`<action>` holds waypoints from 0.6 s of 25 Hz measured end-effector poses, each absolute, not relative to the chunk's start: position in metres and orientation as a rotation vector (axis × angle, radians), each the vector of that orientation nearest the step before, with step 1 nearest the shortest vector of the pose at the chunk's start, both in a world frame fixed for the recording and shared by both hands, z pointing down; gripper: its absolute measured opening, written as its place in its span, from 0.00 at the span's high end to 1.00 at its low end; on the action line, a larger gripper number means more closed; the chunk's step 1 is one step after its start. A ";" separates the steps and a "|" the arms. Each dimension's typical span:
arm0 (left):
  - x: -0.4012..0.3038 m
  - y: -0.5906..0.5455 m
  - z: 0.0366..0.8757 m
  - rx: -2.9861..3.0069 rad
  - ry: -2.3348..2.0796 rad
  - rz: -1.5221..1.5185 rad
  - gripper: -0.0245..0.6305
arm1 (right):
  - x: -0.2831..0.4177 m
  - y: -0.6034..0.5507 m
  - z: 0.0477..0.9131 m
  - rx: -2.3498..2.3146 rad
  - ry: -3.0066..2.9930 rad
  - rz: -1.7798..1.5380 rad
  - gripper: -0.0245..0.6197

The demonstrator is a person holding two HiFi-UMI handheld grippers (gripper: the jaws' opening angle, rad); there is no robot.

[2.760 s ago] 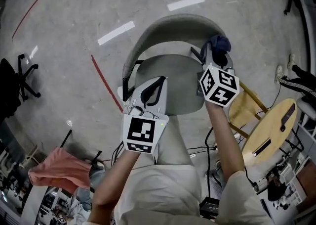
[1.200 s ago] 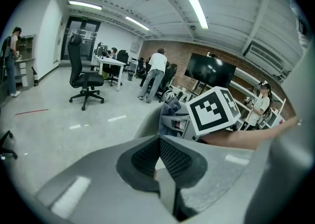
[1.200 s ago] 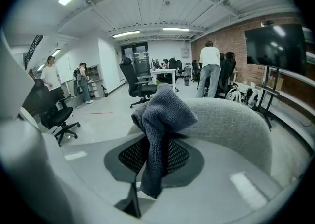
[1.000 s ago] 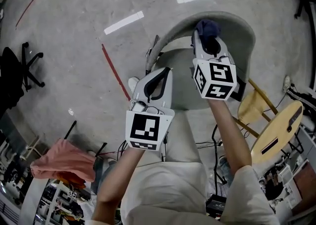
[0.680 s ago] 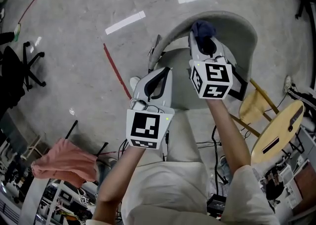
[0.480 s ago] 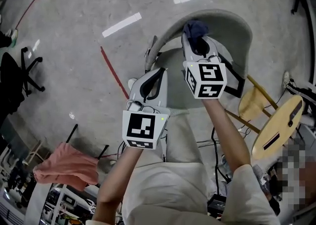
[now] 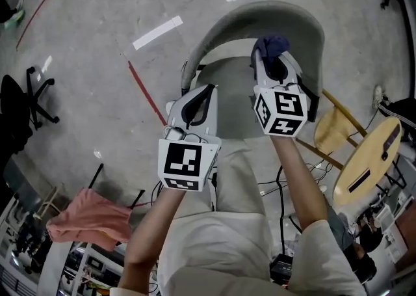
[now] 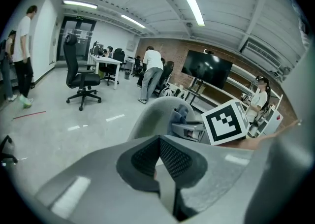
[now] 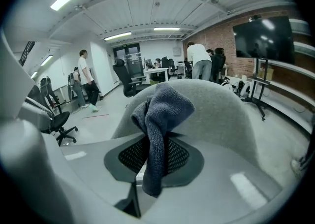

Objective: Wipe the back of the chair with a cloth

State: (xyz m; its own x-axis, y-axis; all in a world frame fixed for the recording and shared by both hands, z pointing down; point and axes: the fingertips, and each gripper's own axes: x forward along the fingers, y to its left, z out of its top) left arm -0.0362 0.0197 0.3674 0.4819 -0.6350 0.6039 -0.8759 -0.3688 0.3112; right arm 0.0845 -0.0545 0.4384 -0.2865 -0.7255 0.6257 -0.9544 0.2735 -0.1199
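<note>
A grey shell chair [image 7: 260, 25] stands in front of me, its curved back [image 9: 221, 114] filling the right gripper view. My right gripper [image 7: 271, 54] is shut on a dark blue cloth [image 7: 271, 45], which bunches out of the jaws and hangs down [image 9: 158, 129] just short of the chair back. The left gripper [image 7: 192, 101] hovers over the seat's left side, shut with nothing in it. In the left gripper view its jaws [image 8: 158, 156] meet, with the chair back [image 8: 157, 112] and the cloth [image 8: 179, 115] beyond.
A round wooden table [image 7: 367, 158] and a wooden stool [image 7: 331, 129] stand at the right. A pink cloth [image 7: 81, 213] lies lower left, an office chair base [image 7: 32, 96] at the left. People stand in the distance [image 9: 86, 78]. Cables trail on the floor.
The right gripper with the cloth has shifted along the inside of the chair back, first left, then back right and lower. The left gripper has barely moved.
</note>
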 end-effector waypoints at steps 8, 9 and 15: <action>0.001 0.024 0.368 2.176 -1.173 0.539 0.96 | 0.149 -0.038 0.446 1.629 -1.995 0.709 0.84; 0.006 0.024 0.368 2.181 -1.165 0.540 0.96 | 0.155 -0.037 0.446 1.641 -1.987 0.710 0.84; 0.038 0.019 0.371 2.205 -1.125 0.551 0.96 | 0.195 -0.034 0.451 1.716 -1.928 0.730 0.84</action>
